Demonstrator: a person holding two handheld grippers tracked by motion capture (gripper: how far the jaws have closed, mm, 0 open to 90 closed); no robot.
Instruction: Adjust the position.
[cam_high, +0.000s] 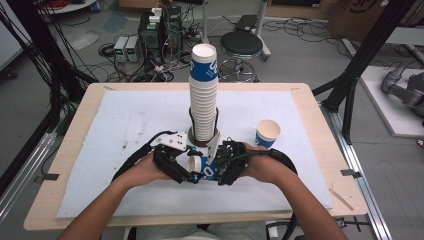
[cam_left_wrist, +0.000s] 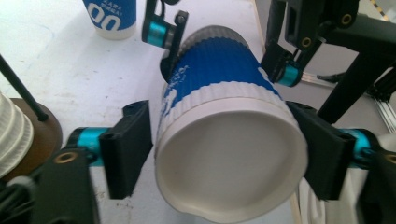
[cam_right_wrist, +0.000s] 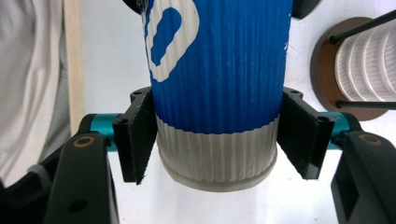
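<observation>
A blue and white ribbed paper cup (cam_high: 202, 168) lies on its side just above the mat, held between both grippers. My left gripper (cam_left_wrist: 224, 154) is shut on its open rim end, a jaw on each side of the cup (cam_left_wrist: 224, 135). My right gripper (cam_right_wrist: 219, 144) is shut on the grey base end of the cup (cam_right_wrist: 219, 79). In the high view the left gripper (cam_high: 192, 167) and the right gripper (cam_high: 218, 167) face each other near the table's front middle.
A tall stack of cups (cam_high: 204, 95) stands on a brown base (cam_right_wrist: 327, 70) with black rods, just behind the grippers. One cup (cam_high: 268, 133) stands upright at the right. A pale mat (cam_high: 125, 120) covers the wooden table.
</observation>
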